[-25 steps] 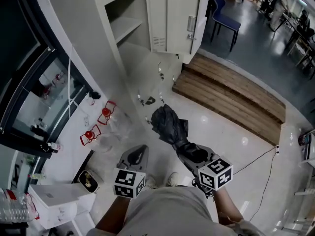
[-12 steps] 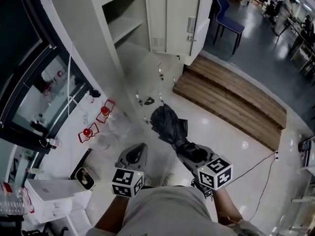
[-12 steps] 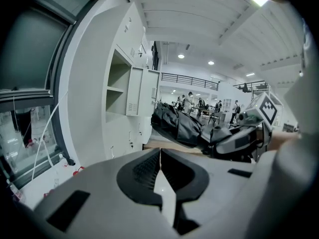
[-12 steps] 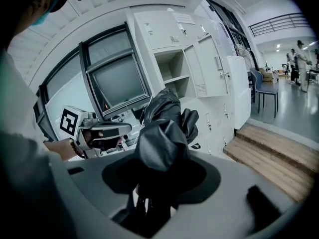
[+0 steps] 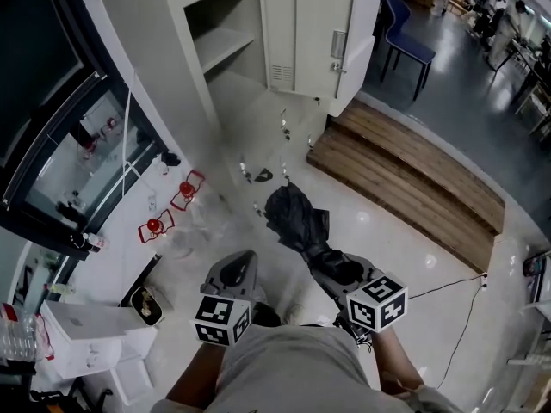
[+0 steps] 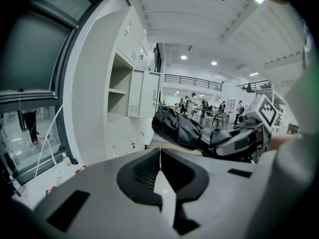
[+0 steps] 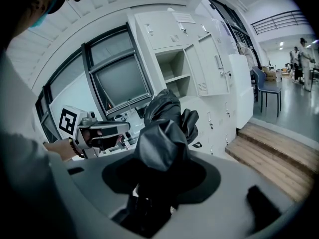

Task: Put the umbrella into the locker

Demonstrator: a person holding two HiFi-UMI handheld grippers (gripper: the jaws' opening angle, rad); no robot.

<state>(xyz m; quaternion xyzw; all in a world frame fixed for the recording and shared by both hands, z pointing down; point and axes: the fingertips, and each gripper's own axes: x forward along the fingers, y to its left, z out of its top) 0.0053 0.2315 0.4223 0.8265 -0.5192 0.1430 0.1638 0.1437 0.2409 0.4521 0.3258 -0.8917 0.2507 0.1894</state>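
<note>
Glossy floor (image 5: 245,110) between umbrella (image 5: 293,218) and locker (image 5: 222,46)

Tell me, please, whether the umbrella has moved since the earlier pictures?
No, not noticeably: in the head view the umbrella stays just left of the wooden platform, beside its near corner.

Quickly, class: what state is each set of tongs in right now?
Left tongs: closed, empty.
Right tongs: closed on the black folded umbrella.

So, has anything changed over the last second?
Hardly anything. Only the head view has drifted a little, and nothing was grabbed or released. The right gripper still clamps the umbrella, the left gripper stays shut and empty, and the locker door is still open.
</note>
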